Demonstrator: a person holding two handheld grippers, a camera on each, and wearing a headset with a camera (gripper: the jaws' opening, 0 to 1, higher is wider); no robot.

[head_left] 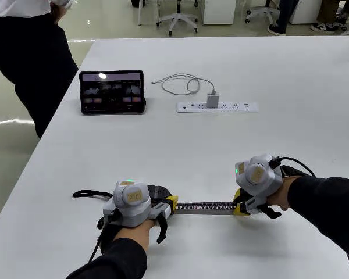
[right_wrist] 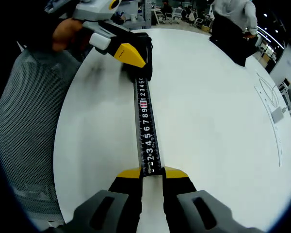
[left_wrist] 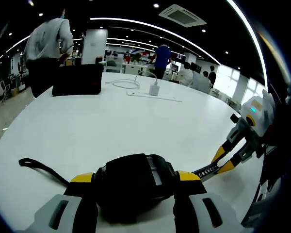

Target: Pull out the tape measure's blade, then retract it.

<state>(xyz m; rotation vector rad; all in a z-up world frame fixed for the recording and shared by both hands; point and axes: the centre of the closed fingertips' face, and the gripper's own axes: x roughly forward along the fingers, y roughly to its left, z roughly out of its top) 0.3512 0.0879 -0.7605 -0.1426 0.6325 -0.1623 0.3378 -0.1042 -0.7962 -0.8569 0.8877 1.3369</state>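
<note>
Right gripper (right_wrist: 153, 173) first: its yellow-tipped jaws are pinched almost together on the free end of the blade (right_wrist: 144, 126). The printed numbers run away from them toward the case. Its own view shows the scale plainly, up past a red figure. At the far end is the left gripper (right_wrist: 121, 48), with the black tape measure case (right_wrist: 144, 43) behind its yellow tip.

The left gripper view gives what that one hides. Its jaws stand wide, one on each flank of the case (left_wrist: 136, 182), clamped against it. A black wrist strap (left_wrist: 39, 167) trails off to the left over the table (left_wrist: 111, 121). The blade shows there as a short dark strip leading right to the right gripper (left_wrist: 230, 155).

The head view sets both grippers low on the white table near its front edge, with the blade (head_left: 203, 206) stretched flat between them.

Farther back are a tablet (head_left: 112, 92), tilted up with its screen lit, and a power strip (head_left: 217, 107). A white charger (head_left: 213, 100) is plugged into the strip, and its cable (head_left: 177, 84) lies in a loop. A person (head_left: 23, 52) stands by the far left corner.
</note>
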